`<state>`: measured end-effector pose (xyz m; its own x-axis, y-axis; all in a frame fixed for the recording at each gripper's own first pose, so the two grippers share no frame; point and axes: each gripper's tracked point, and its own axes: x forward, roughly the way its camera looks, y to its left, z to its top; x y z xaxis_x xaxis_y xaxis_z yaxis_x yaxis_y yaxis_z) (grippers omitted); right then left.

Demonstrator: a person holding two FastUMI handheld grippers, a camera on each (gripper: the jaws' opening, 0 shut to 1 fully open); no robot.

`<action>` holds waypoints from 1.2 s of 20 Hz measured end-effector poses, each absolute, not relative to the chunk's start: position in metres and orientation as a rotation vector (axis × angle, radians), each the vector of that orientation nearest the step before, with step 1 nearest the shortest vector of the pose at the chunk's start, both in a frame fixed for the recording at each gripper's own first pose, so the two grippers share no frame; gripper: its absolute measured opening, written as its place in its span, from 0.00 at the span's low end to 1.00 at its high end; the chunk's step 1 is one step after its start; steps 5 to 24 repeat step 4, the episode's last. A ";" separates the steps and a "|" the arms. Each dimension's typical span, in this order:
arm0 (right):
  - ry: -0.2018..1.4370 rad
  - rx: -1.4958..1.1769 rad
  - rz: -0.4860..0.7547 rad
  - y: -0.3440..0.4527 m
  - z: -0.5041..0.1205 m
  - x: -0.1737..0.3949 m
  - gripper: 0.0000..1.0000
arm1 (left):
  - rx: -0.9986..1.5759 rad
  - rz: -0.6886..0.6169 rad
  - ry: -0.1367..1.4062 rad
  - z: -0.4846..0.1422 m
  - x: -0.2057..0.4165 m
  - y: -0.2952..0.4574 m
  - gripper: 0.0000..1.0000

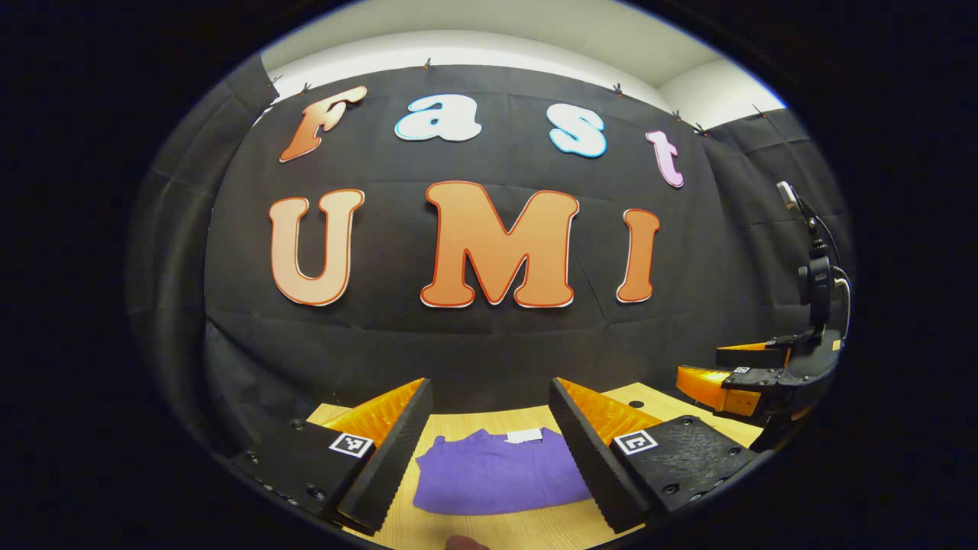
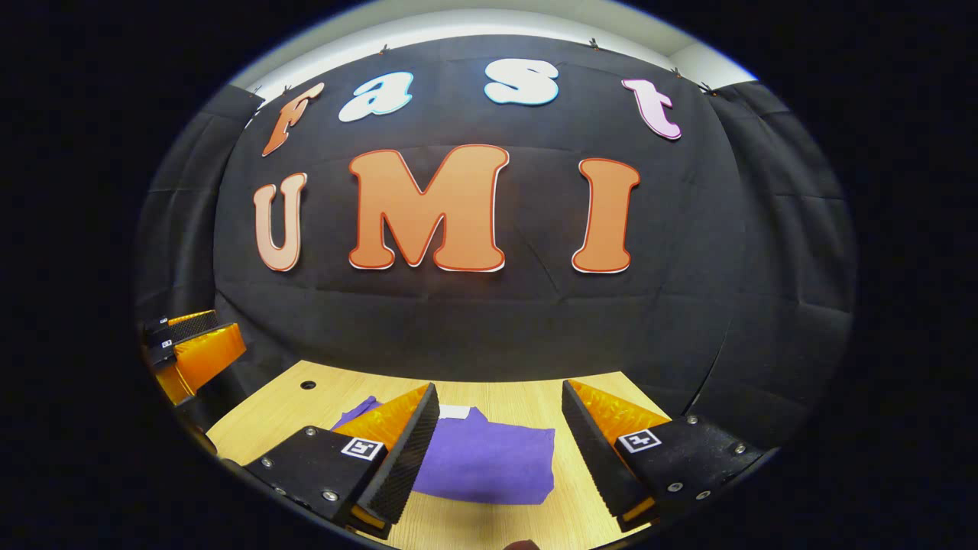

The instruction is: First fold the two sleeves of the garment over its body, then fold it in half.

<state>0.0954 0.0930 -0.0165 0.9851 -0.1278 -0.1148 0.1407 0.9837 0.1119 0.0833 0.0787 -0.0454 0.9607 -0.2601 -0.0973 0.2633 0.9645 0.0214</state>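
A purple garment (image 1: 497,477) lies in a compact folded shape on the wooden table (image 1: 466,531), a white label at its far edge. My left gripper (image 1: 489,451) hovers above it, open, nothing between its fingers. In the right gripper view the same purple garment (image 2: 489,462) lies below my right gripper (image 2: 497,447), which is open and holds nothing. The right gripper (image 1: 752,378) also appears at the far right of the left gripper view, above the table. The left gripper (image 2: 191,344) shows at the left edge of the right gripper view.
The black cloth wall (image 2: 489,321) rises right behind the table's far edge. A small round hole (image 2: 308,385) marks the table top (image 2: 573,405) near its back left. Bare wood lies to the right of the garment.
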 end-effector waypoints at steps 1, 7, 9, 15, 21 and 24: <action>0.100 0.116 -0.132 0.098 -0.015 0.089 0.95 | 0.045 -0.266 0.084 -0.045 0.077 0.080 0.99; 0.095 0.101 -0.135 0.108 -0.014 0.073 0.95 | 0.068 -0.271 0.073 -0.046 0.059 0.081 0.98; 0.095 0.101 -0.135 0.108 -0.014 0.073 0.95 | 0.068 -0.271 0.073 -0.046 0.059 0.081 0.98; 0.095 0.101 -0.135 0.108 -0.014 0.073 0.95 | 0.068 -0.271 0.073 -0.046 0.059 0.081 0.98; 0.095 0.101 -0.135 0.108 -0.014 0.073 0.95 | 0.068 -0.271 0.073 -0.046 0.059 0.081 0.98; 0.095 0.101 -0.135 0.108 -0.014 0.073 0.95 | 0.068 -0.271 0.073 -0.046 0.059 0.081 0.98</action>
